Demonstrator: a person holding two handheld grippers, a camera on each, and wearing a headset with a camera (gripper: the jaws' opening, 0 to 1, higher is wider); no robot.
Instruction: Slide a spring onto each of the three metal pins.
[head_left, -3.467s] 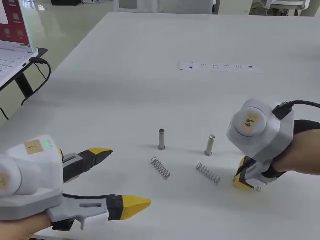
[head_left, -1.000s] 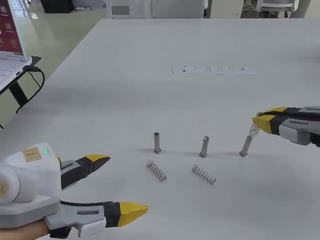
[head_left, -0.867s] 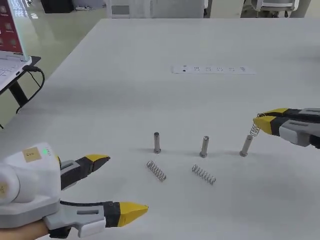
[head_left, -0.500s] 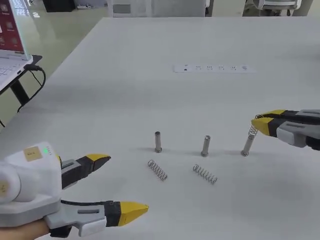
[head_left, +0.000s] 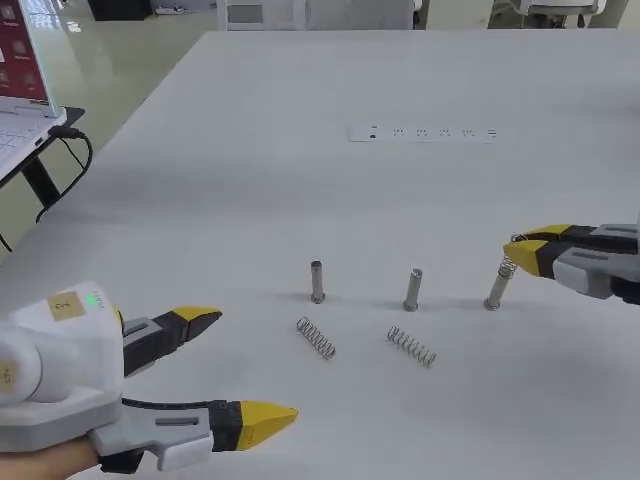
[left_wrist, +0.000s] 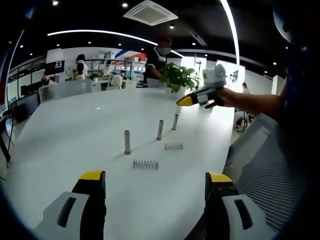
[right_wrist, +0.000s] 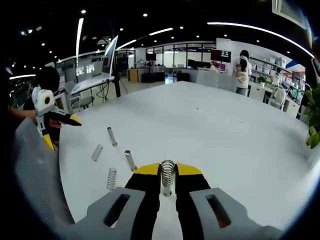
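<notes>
Three upright metal pins stand in a row on the white table: left pin (head_left: 317, 281), middle pin (head_left: 412, 288), right pin (head_left: 494, 289). My right gripper (head_left: 514, 246) is shut on a small spring (head_left: 507, 267), whose lower end sits over the top of the right pin. In the right gripper view the spring (right_wrist: 167, 175) stands upright between the yellow tips. Two loose springs (head_left: 316, 337) (head_left: 411, 347) lie in front of the pins. My left gripper (head_left: 240, 365) hovers open at the near left, with nothing between its fingers.
A white power strip (head_left: 422, 133) lies further back on the table. A laptop (head_left: 20, 90) sits on a stand off the table's left edge. People and a plant (left_wrist: 177, 77) show in the room behind.
My right gripper has dropped a little, bringing the spring down onto the top of the right pin. The left gripper has stayed in place, and the head camera shifted slightly.
</notes>
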